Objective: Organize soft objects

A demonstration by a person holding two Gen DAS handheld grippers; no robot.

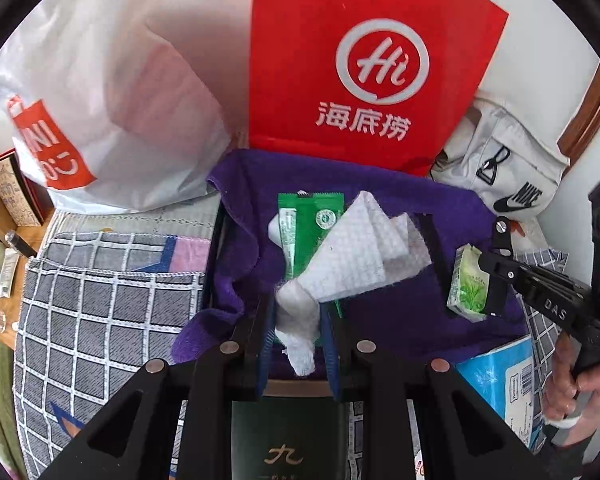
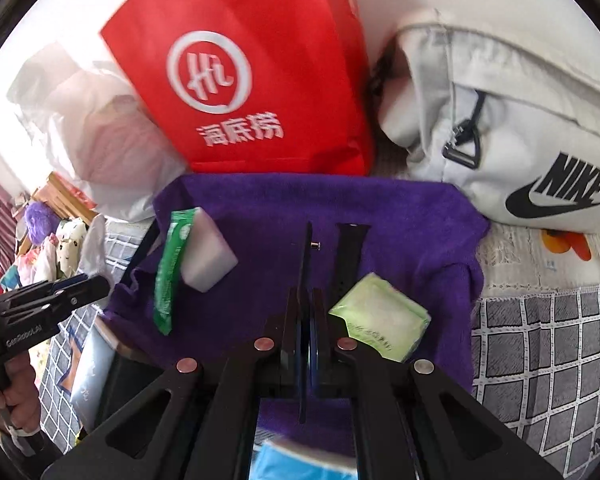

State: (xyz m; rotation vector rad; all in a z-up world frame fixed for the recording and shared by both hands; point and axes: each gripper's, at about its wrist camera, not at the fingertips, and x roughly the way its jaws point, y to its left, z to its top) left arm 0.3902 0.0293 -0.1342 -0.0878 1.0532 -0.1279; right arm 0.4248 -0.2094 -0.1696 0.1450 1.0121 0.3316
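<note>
Left gripper (image 1: 296, 332) is pinching limp, light white waffle-weave cloth (image 1: 352, 256) by its corner over purple towel (image 1: 400, 320); right gripper (image 2: 308, 320) is clamping pale-green tissue packet (image 2: 380, 320).

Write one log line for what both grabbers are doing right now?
left gripper: shut on white cloth | right gripper: shut, beside green tissue pack | all over purple towel

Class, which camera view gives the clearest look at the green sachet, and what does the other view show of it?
The right wrist view: the green sachet lies uncovered, full length, on the purple towel. In the left wrist view the sachet is partly hidden behind the white cloth held in the left gripper.
</note>
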